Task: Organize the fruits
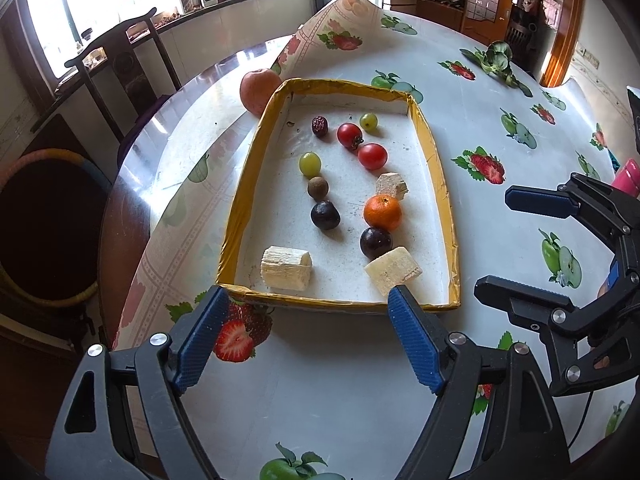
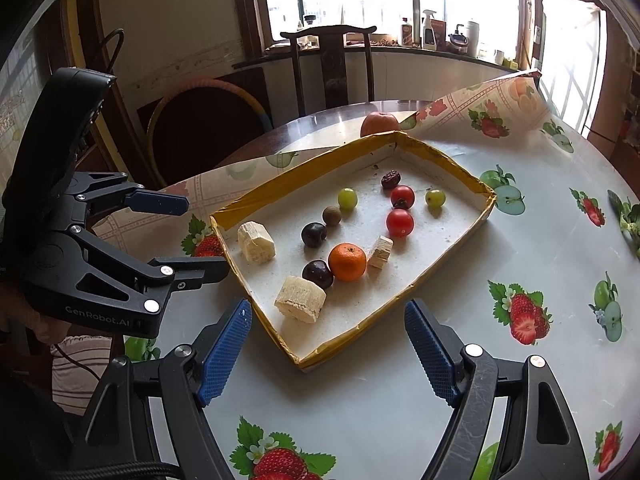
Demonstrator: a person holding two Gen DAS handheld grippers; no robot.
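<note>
Two grippers hover over the near edge of the tray (image 1: 434,160), and both are empty; the left gripper (image 1: 308,332) has its jaws spread wide with nothing between them, just short of the tray's near rim; the right gripper (image 2: 328,348) also stands with jaws apart and bare, near the tray's corner. No earlier view to compare, so the commentary stays with what lies here.

Inside the shallow yellow-rimmed tray on the fruit-print surface (image 1: 500,92), the fruit runs in two loose lines along the tray's long axis, away from the left camera; on one line a green grape (image 1: 310,163), a small brown round fruit (image 1: 318,188) just behind a dark plum (image 1: 325,215); on the other a second green grape (image 1: 368,121) at the far end, two red tomatoes (image 1: 349,135) (image 1: 372,156) touching or nearly so, then an orange (image 1: 383,212) touching a second dark plum (image 1: 375,242). A wrinkled dark red fruit (image 1: 319,126) sits at the far end beside the tomatoes.

Three pale cut chunks share the tray: one (image 1: 286,268) lies with its long side across the near end; another (image 1: 393,270) lies angled against the plum; a small one (image 1: 391,186) sits just beyond the orange.

Outside the tray, an apple (image 1: 258,90) rests against its far corner.
</note>
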